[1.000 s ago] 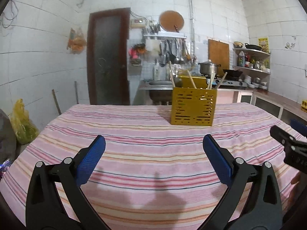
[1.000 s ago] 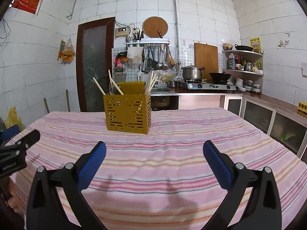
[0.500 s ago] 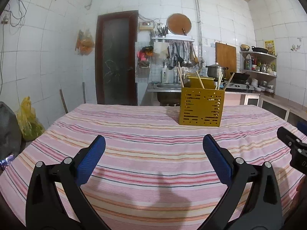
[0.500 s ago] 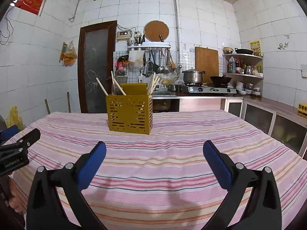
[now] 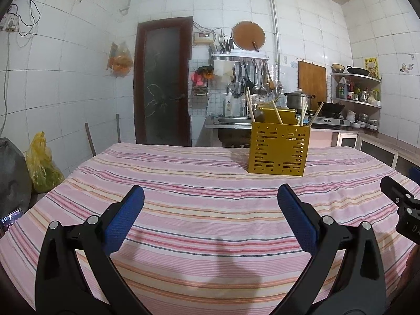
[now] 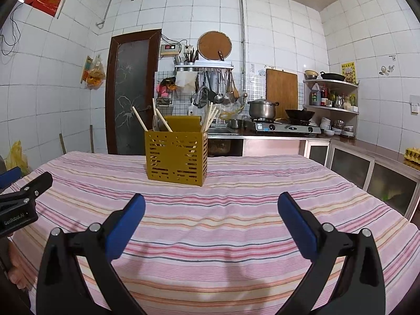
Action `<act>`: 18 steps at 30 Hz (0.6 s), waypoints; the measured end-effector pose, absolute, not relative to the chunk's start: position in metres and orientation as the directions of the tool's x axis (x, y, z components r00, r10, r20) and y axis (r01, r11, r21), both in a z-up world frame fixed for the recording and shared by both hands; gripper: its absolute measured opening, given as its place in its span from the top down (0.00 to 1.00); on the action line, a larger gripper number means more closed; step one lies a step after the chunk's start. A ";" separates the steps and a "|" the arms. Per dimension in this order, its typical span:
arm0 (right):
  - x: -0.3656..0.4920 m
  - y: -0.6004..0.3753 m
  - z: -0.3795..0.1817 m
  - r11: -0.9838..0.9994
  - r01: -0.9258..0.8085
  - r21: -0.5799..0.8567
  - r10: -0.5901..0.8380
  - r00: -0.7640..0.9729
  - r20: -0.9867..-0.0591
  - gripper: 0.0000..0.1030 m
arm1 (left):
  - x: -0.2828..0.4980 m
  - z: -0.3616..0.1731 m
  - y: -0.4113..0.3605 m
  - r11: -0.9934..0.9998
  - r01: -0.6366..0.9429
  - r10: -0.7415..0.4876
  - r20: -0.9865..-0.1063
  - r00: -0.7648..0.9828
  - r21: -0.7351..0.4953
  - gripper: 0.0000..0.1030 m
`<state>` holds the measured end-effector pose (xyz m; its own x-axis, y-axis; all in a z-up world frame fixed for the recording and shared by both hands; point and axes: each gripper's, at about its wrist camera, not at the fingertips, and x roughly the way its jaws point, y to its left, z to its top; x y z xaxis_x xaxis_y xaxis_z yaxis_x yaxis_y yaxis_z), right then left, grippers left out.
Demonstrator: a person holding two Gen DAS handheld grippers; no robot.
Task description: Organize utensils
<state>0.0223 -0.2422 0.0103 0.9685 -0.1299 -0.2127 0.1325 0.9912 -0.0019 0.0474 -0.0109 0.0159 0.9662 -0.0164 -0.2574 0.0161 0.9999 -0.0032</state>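
Both tools hang low over the near edge of the surface (image 6: 236, 223), which is covered by a pink striped cloth. The left gripper (image 5: 210, 210) has its jaws spread wide with nothing between the blue pads (image 5: 122, 218); the right gripper (image 6: 211, 211) is the same, wide apart and empty. The one perforated mustard-yellow metal utensil caddy (image 6: 176, 157) stands upright toward the far middle of the cloth, well apart from both tools.

Count: one caddy; wooden chopsticks (image 6: 139, 122) leaning out of its top, about three sticks on the left side and a bunch on the right too tight to number; what looks like a single metal fork (image 6: 156, 123) between them. No loose utensil is visible on the cloth (so the sorting looks finished, or close to it).

The risks, as I judge them: the caddy is light and tall, so a jaw catching a leaning stick on the way in could tip it or drag it across the cloth, which may wrinkle and slide. The two tools sit near each other and could collide if both reach at once.
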 end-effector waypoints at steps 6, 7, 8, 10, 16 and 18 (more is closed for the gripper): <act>0.023 -0.244 0.013 0.991 0.132 -0.006 -0.131 0.969 -0.211 0.04 | 0.046 0.016 -0.010 1.000 0.010 -0.011 -0.250 0.968 -0.007 0.05; 0.023 -0.244 0.013 0.991 0.132 -0.006 -0.131 0.969 -0.211 0.04 | 0.046 0.016 -0.009 1.000 0.008 -0.010 -0.251 0.968 -0.010 0.05; 0.023 -0.244 0.013 0.991 0.132 -0.005 -0.130 0.969 -0.211 0.04 | 0.047 0.016 -0.008 1.000 0.006 -0.009 -0.251 0.968 -0.011 0.05; 0.023 -0.244 0.013 0.991 0.132 -0.005 -0.131 0.969 -0.211 0.04 | 0.047 0.016 -0.008 1.000 0.004 -0.007 -0.252 0.968 -0.013 0.05; 0.023 -0.245 0.013 0.991 0.135 0.002 -0.131 0.969 -0.212 0.04 | 0.047 0.016 -0.007 1.000 0.005 -0.008 -0.250 0.968 -0.012 0.05; 0.023 -0.244 0.013 0.991 0.136 0.004 -0.132 0.968 -0.211 0.04 | 0.046 0.016 -0.008 1.000 0.005 -0.008 -0.250 0.968 -0.013 0.05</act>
<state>0.0232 -0.2442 0.0129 0.9684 -0.1323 -0.2114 0.1362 0.9907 0.0040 0.0465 -0.0076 0.0156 0.9681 -0.0084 -0.2503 0.0053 0.9999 -0.0131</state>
